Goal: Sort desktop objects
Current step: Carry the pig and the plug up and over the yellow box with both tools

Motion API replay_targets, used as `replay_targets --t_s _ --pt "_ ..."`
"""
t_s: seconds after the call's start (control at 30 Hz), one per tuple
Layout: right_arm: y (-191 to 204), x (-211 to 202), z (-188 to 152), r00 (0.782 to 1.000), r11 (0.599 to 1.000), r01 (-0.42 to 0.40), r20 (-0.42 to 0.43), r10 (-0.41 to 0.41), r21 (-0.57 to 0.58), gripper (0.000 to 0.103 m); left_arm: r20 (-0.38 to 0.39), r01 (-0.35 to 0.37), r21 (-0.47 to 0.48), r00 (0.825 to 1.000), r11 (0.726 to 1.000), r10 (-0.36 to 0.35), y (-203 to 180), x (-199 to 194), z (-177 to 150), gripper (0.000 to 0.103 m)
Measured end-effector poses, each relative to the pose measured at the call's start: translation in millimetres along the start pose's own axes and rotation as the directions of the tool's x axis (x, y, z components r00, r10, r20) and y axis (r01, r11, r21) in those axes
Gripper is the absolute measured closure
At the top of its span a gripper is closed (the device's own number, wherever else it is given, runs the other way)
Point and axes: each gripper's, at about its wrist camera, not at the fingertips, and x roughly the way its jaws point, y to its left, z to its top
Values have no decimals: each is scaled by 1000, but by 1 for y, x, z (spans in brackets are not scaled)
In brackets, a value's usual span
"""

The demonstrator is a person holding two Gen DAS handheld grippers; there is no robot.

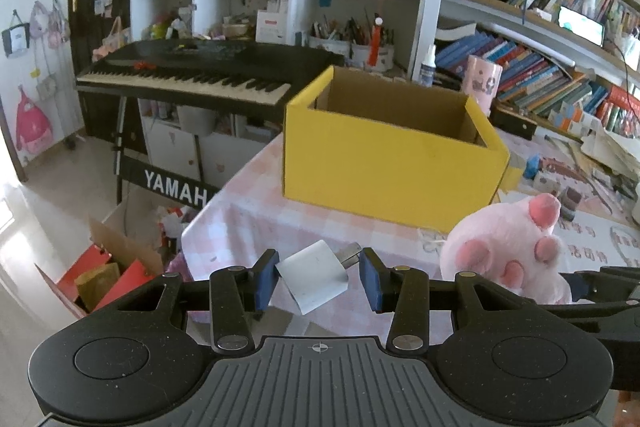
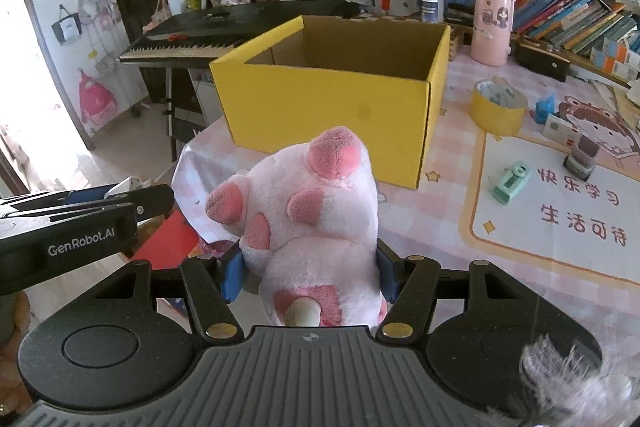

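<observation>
Left gripper (image 1: 319, 277): blue pads clamped on a white charger block (image 1: 314, 277), held off the surface, tilted; its metal plug end points up and away toward the yellow box (image 1: 384, 167). Right gripper (image 2: 308, 275): clenched on a pink plush paw (image 2: 308, 219), pads pressing the plush on both sides; the paw's long axis runs away from the gripper toward the yellow box, toe pads facing up and toward the camera, a cream knob at its near base.

Both grippers angle downward, side by side; the left gripper's black body sits just left of the paw in the right wrist view.

Yellow box: open top, brown inside, standing on the pink checked surface (image 1: 248, 223) just beyond both held things, with bare cloth between. Left of the box the surface edge drops to the floor, a keyboard (image 1: 192, 75) beyond it.

Right of the box: yellow tape roll (image 2: 498, 109), pink cylinder (image 2: 493, 25) farther back, mint green gadget (image 2: 512, 183) on a printed mat (image 2: 560, 227), all well apart.
</observation>
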Motion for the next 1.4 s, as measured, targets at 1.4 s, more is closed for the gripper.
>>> replay_targets --t_s 1.4 --pt "-86 112 165 996 990 -45 73 55 -137 43 65 -31 77 998 997 26 -62 136 132 61"
